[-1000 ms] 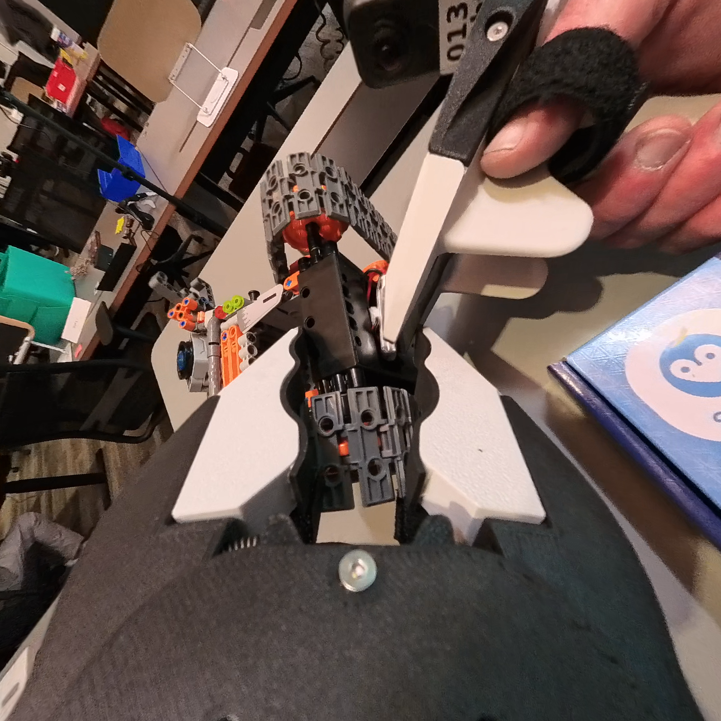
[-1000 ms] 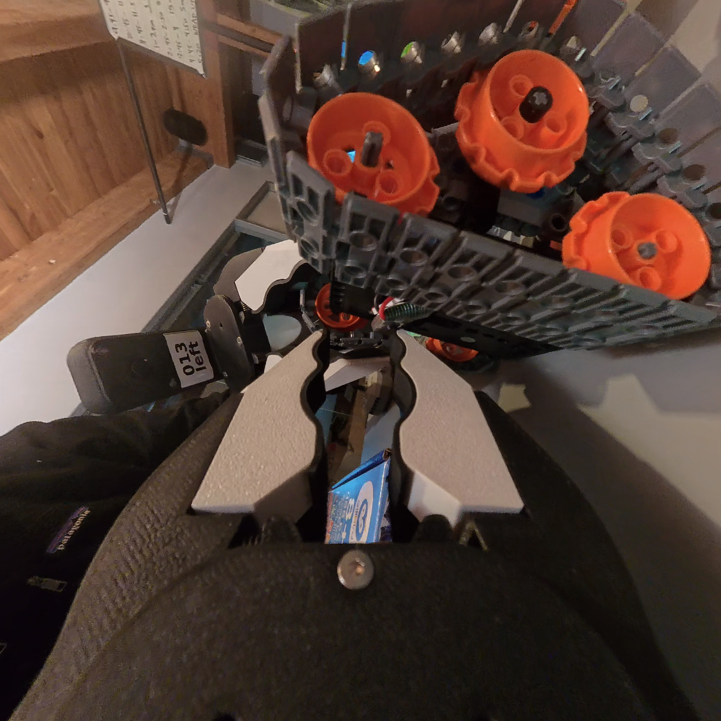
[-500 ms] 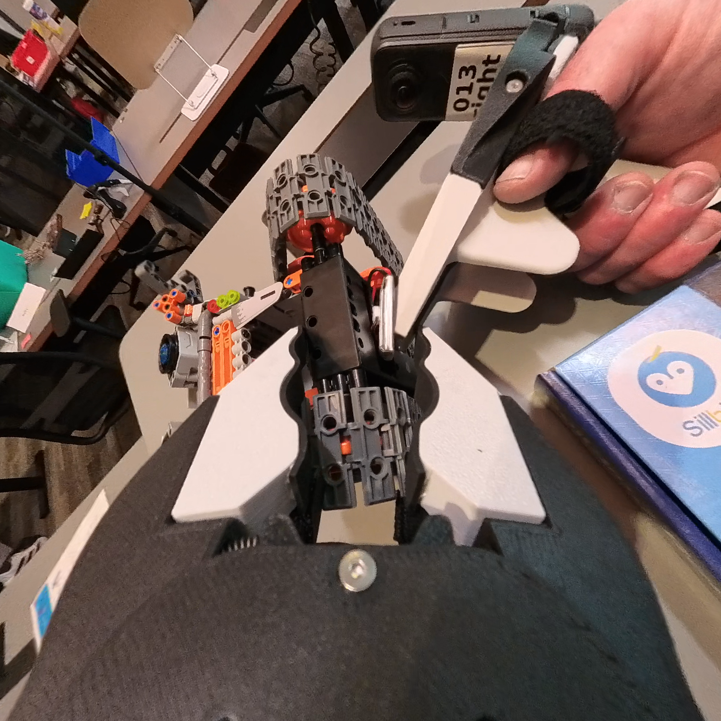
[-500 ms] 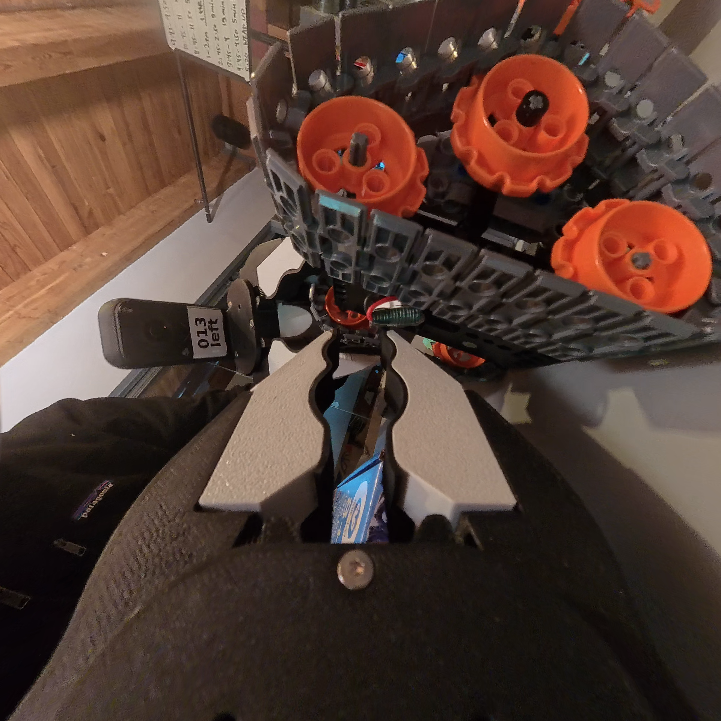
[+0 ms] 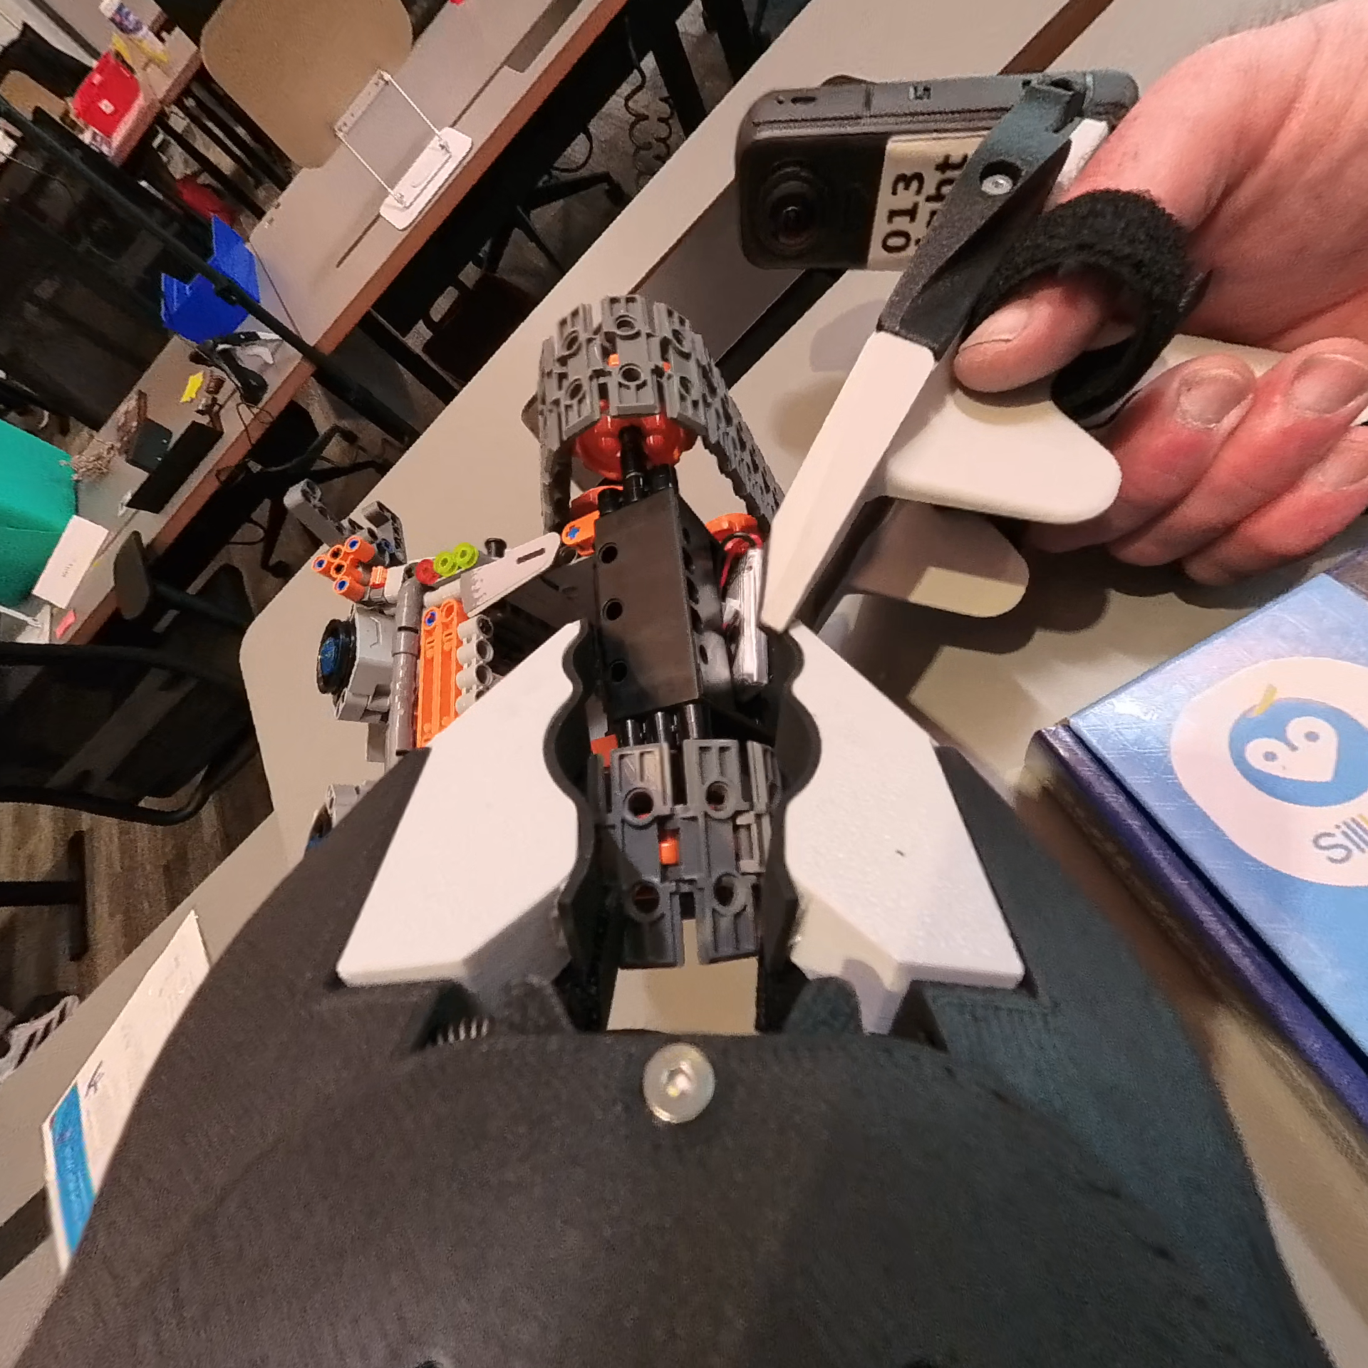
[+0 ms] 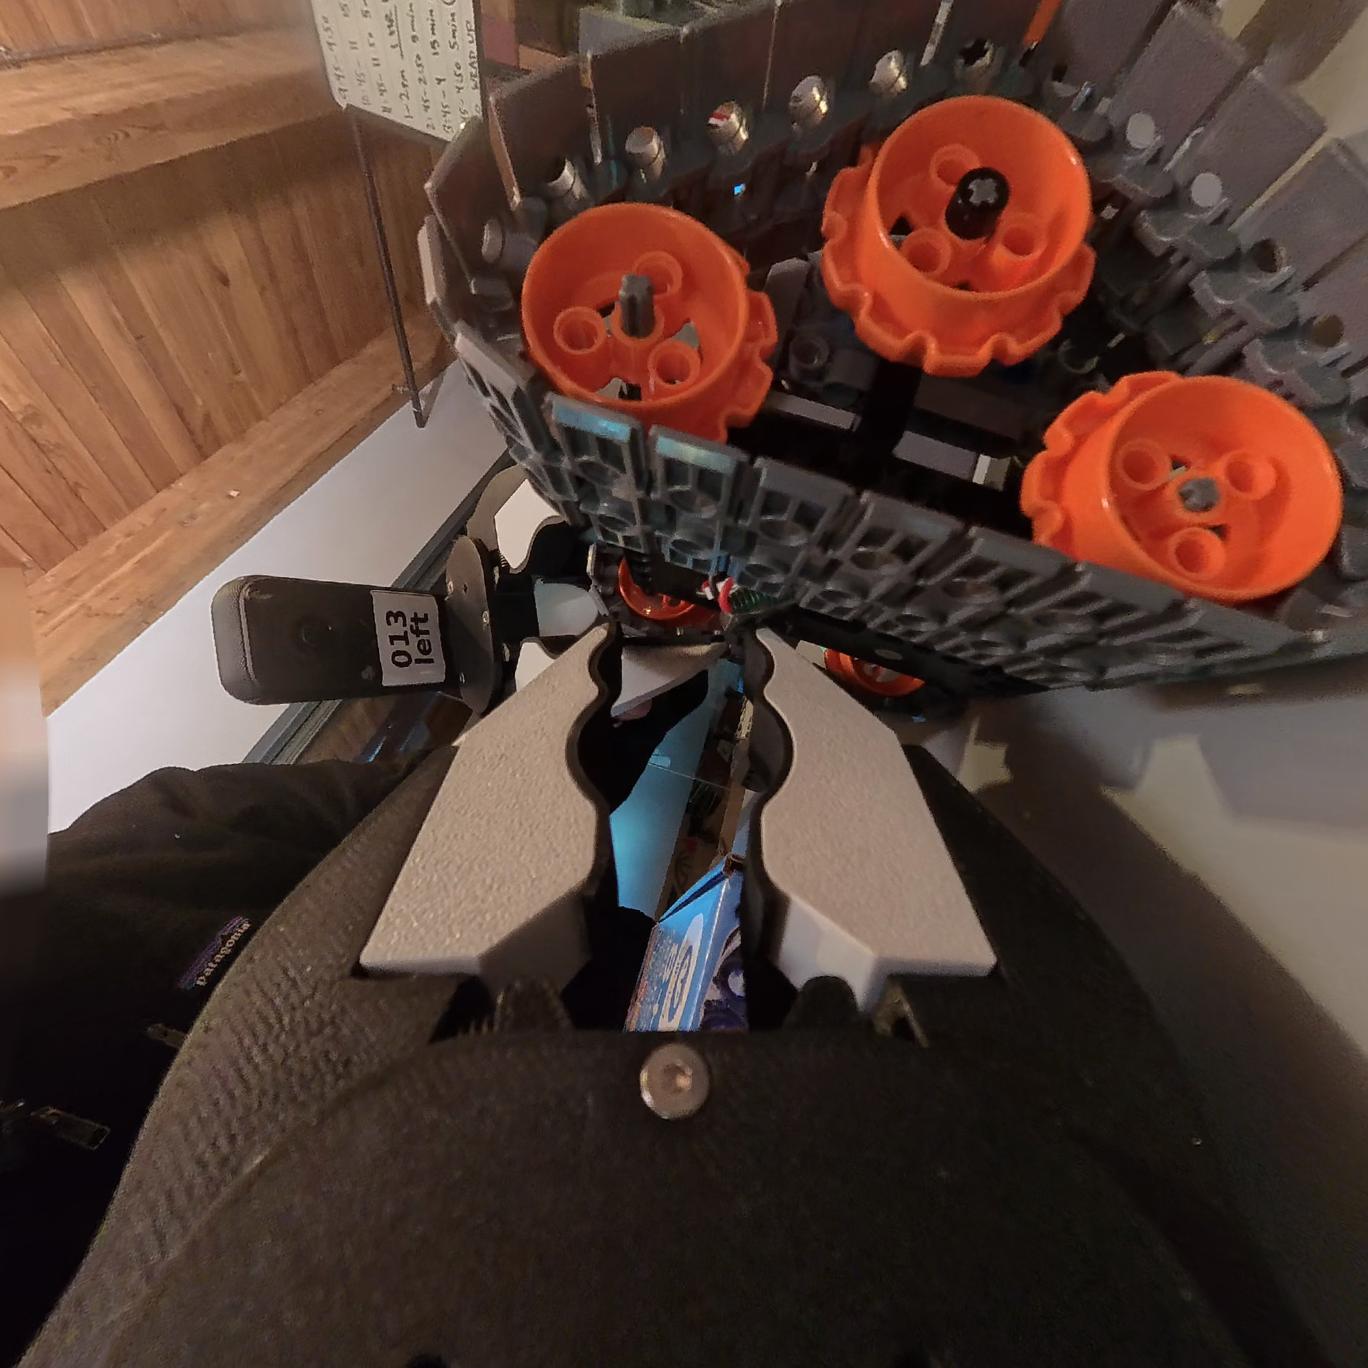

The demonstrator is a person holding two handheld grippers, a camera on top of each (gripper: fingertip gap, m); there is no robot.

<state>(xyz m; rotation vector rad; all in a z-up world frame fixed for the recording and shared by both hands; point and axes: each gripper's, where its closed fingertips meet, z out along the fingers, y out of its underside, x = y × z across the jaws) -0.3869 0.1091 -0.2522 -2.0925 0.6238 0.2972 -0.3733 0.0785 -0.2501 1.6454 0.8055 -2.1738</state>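
Observation:
A brick-built tracked vehicle (image 5: 644, 592) has grey treads, orange wheels and a black body. My left gripper (image 5: 685, 644) is shut on its near tread end and holds it above the table. A grey and orange part (image 5: 414, 629) sticks out on its left. My right gripper (image 5: 785, 614), held by a hand (image 5: 1221, 370), comes in from the upper right. Its fingertip touches or nearly touches a silver cylinder (image 5: 748, 614) on the vehicle's side. In the right wrist view my right gripper (image 6: 681, 636) is open, its tips just under the tread (image 6: 851, 533) by small red and green wires (image 6: 729, 592).
A blue box (image 5: 1221, 814) lies on the pale table (image 5: 962, 666) at the right. Paper sheets (image 5: 111, 1073) lie at the table's left edge. Desks with a blue bin (image 5: 207, 296) and chairs stand beyond. A dark sleeve (image 6: 185, 888) and a wooden wall (image 6: 185, 296) show in the right wrist view. My two grippers' fingertips are within a few centimetres of each other.
My right gripper's tip has drawn back a little from the vehicle's side, and the silver cylinder now shows. Its jaws stand slightly wider. My left gripper keeps its hold.

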